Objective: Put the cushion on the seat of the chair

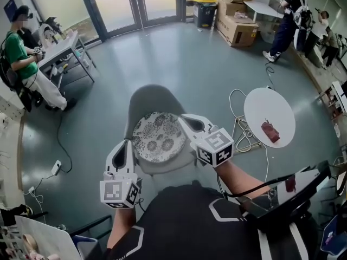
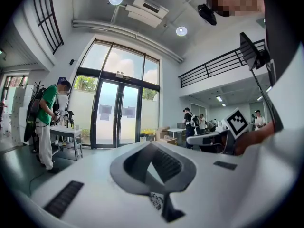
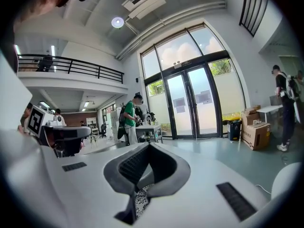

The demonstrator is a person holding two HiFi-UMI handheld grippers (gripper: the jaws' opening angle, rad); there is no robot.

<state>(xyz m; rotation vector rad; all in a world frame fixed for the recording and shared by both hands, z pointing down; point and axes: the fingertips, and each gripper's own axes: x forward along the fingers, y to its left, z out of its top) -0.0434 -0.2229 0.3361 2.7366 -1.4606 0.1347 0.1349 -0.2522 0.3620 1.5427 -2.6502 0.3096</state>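
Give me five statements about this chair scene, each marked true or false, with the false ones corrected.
1. The round patterned cushion lies on the grey chair seat. True.
2. The round white table is bare. False: a dark red object lies on it.
3. The left gripper and right gripper flank the cushion. True.
4. The cardboard boxes stand against the chair. False: they are far off, near the glass doors.
5. The right gripper's jaws gape wide. False: they are together.

Round cushion (image 1: 158, 137) over chair (image 1: 154, 99) seat.
Flat, level, grey-white floral print; centred over the grey shell seat, contact with seat unclear; backrest on far side.
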